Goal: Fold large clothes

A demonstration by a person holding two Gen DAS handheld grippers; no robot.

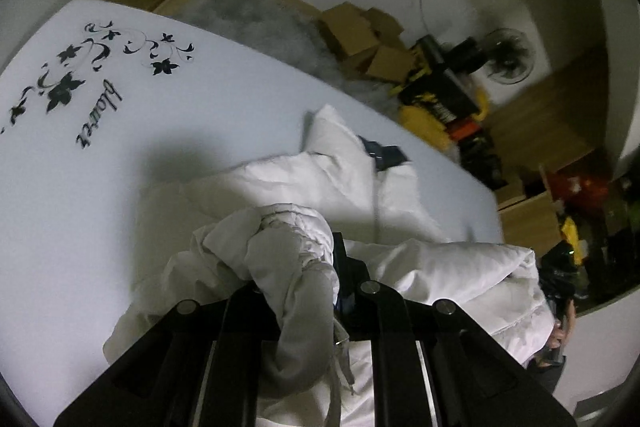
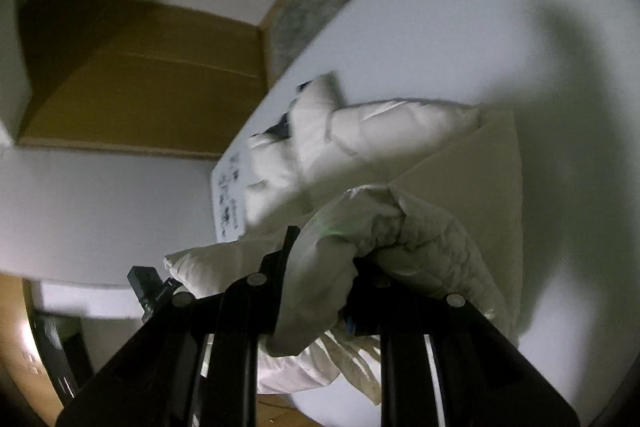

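Both grippers clamped on a white padded jacket, mid-carry over the white bed.

Left wrist view: left gripper (image 1: 316, 267) was closed narrow on a bunched grey-white wad of the jacket (image 1: 332, 183); the rest trailed toward 1 o'clock across the mattress (image 1: 200, 99), dark collar patch (image 1: 384, 155) uppermost. Risk: the thick wad could slip from so thin a pinch, and a cord hanging at 6 o'clock might snag.
Right wrist view: right gripper (image 2: 324, 267) was clamped on a quilted fold, jacket (image 2: 384, 131) stretching toward 12 o'clock. The bed edge lay close at 9 o'clock; loose fabric could slide off there.
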